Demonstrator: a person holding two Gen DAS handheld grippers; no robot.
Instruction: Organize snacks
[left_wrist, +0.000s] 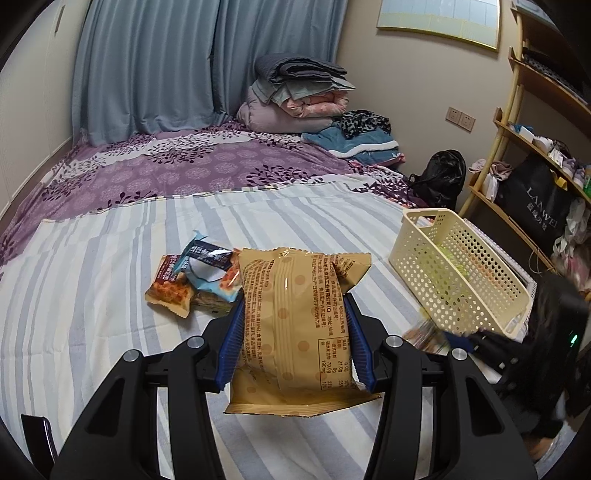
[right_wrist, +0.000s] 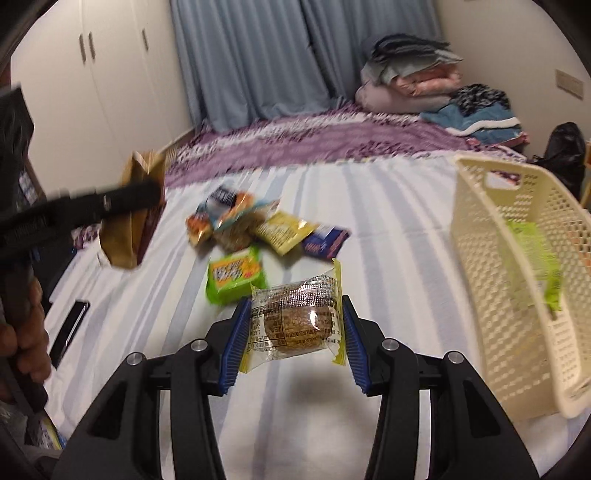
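- the left gripper (left_wrist: 297, 332) is clamped on a tan snack bag (left_wrist: 295, 325), its blue pads squeezing the sides, the bag lifted clear of the striped sheet (left_wrist: 92, 314).
- the right gripper (right_wrist: 291, 332) is closed on a clear-wrapped round cookie (right_wrist: 295, 325), held above the sheet; the cream basket (right_wrist: 517, 277) stands just to its right, with a green packet (right_wrist: 532, 258) already inside.
- the step in hand looks like carrying both packets to the basket; take the cookie first, since it is nearer.
- bring each packet over the rim before parting the pads, so that it drops inside rather than on the wall.
- hold lightly: the cookie could crack.
- loose snacks (right_wrist: 258, 229) remain piled mid-bed; the right view is blurred, so their count is uncertain.
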